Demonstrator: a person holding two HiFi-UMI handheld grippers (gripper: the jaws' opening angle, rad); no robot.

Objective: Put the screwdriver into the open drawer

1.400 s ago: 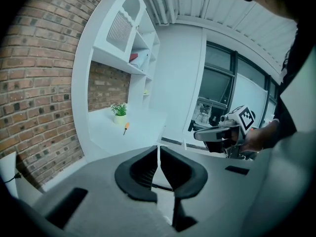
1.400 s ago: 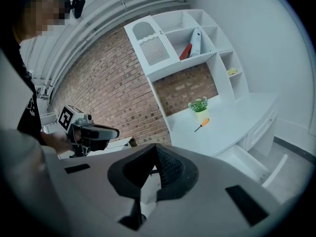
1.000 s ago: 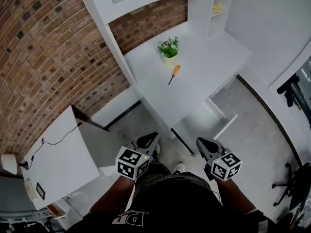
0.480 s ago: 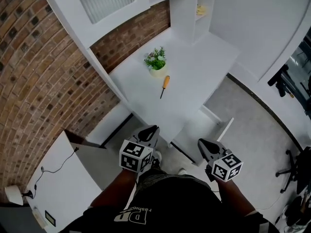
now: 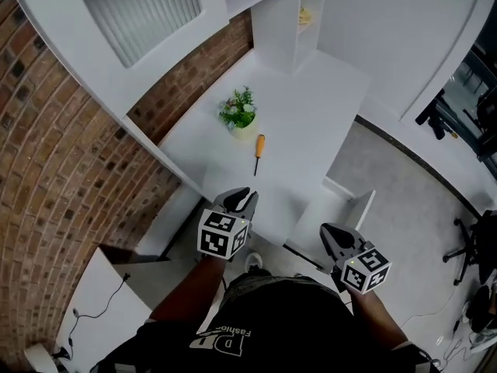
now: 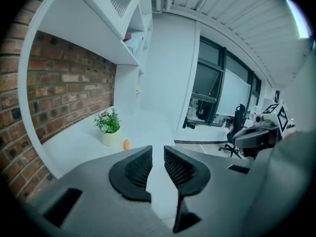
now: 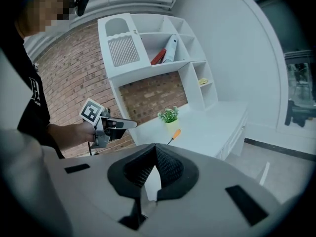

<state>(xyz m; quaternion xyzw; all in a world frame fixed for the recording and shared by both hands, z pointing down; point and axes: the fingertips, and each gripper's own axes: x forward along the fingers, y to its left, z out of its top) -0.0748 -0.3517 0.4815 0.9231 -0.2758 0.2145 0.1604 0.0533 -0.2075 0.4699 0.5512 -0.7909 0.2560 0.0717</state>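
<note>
The screwdriver (image 5: 258,152), orange handle and dark shaft, lies on the white desk (image 5: 311,123) just in front of a small potted plant (image 5: 238,113). It also shows in the right gripper view (image 7: 174,135), and its handle (image 6: 127,144) peeks over the jaws in the left gripper view. My left gripper (image 5: 244,200) (image 6: 158,152) hovers at the desk's near edge, short of the screwdriver. Its jaws have just been opening and stand apart with nothing between them. My right gripper (image 5: 332,235) (image 7: 155,149) hangs shut and empty beside the open drawer (image 5: 363,208).
A white hutch with shelves (image 5: 279,14) rises at the back of the desk, against a brick wall (image 5: 54,169). A low white table (image 5: 109,286) stands at the left. Office chairs (image 5: 474,247) sit on the grey floor at the right.
Both grippers have moved forward toward the desk, the left one more. The left gripper now reaches over the desk's near edge, closer to the screwdriver.
</note>
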